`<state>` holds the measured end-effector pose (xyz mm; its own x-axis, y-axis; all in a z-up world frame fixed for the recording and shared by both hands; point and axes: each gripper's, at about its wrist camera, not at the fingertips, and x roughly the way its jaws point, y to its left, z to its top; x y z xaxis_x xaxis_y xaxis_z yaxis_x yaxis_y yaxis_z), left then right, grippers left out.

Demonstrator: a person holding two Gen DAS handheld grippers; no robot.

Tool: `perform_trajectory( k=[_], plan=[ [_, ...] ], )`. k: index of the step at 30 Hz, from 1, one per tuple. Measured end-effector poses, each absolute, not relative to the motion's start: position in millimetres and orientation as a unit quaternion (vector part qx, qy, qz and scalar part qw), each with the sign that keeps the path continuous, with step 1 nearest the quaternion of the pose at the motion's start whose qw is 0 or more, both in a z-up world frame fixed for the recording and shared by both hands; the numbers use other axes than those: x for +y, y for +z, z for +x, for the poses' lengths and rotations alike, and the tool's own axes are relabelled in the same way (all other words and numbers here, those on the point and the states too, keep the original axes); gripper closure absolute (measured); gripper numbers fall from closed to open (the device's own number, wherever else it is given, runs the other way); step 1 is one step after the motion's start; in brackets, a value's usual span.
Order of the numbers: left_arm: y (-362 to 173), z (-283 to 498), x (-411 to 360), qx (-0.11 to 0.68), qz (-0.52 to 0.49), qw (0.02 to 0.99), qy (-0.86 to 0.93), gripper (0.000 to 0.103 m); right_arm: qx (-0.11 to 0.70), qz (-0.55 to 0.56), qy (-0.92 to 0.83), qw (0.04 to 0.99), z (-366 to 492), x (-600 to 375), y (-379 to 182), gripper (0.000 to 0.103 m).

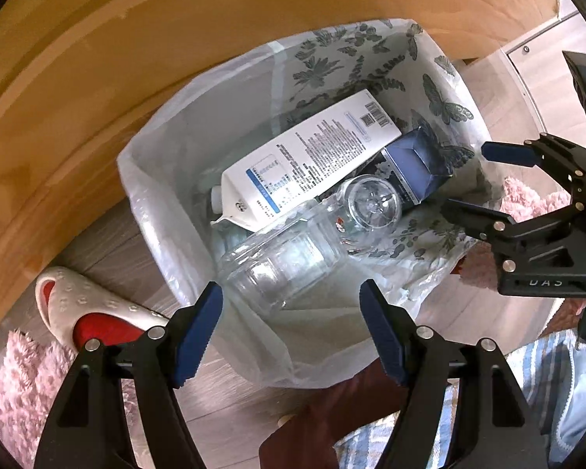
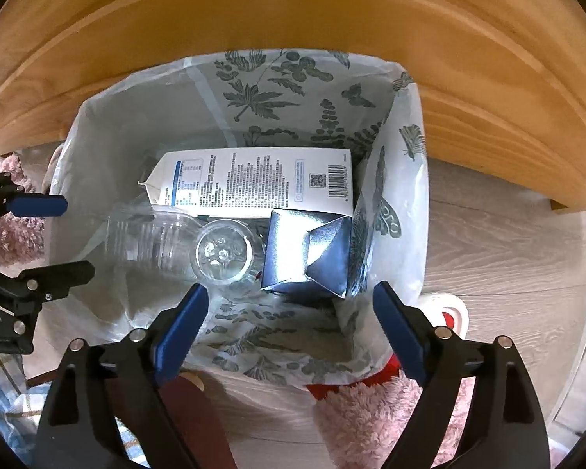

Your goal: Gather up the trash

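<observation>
I see both grippers above the lined bin [image 1: 168, 179]. My left gripper [image 1: 291, 332] stands wide open, nothing between its fingers. My right gripper [image 2: 289, 336] is also spread wide and empty. The trash lies inside the bin at frame center: a white carton [image 2: 254, 181], a clear bottle [image 2: 222, 254] below it, and a blue box [image 2: 308, 254] to the bottle's right.

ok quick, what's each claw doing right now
left claw: open, holding nothing, above the bin bag
right claw: open, holding nothing
</observation>
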<state>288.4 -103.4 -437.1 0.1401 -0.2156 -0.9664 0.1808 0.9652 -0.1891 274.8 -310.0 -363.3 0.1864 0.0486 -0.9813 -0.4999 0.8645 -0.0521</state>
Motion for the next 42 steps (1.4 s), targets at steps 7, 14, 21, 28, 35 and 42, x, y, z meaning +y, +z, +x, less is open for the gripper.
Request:
perform_trajectory(
  k=[7, 14, 21, 28, 35, 42],
  plan=[
    [-430.2, 278.5, -98.3, 0.637, -0.018, 0.763, -0.107, 0.024, 0.598, -0.188, 0.18, 0.758, 267.7, -311.5, -348.4, 0.017],
    [-420.9, 278.6, -100.8, 0.624, -0.021, 0.775, -0.096, 0.009, 0.58, -0.19, 0.184, 0.77, 255.3, -299.0, -342.7, 0.008],
    [-404.7, 280.9, -97.6, 0.604, -0.03, 0.792, -0.085, 0.008, 0.563, -0.181, 0.193, 0.783, 250.4, -292.2, -334.2, 0.008],
    [-381.7, 283.5, -83.3, 0.575, -0.058, 0.814, -0.063, 0.008, 0.53, -0.17, 0.199, 0.807, 250.5, -301.7, -312.5, 0.008],
    [-354.9, 281.9, -78.5, 0.542, -0.084, 0.835, -0.057, 0.008, 0.493, -0.164, 0.197, 0.831, 248.7, -305.4, -289.4, 0.008],
    [-337.2, 277.5, -68.9, 0.51, -0.097, 0.853, -0.053, 0.008, 0.451, -0.141, 0.197, 0.859, 247.7, -299.6, -262.2, 0.008]
  ],
)
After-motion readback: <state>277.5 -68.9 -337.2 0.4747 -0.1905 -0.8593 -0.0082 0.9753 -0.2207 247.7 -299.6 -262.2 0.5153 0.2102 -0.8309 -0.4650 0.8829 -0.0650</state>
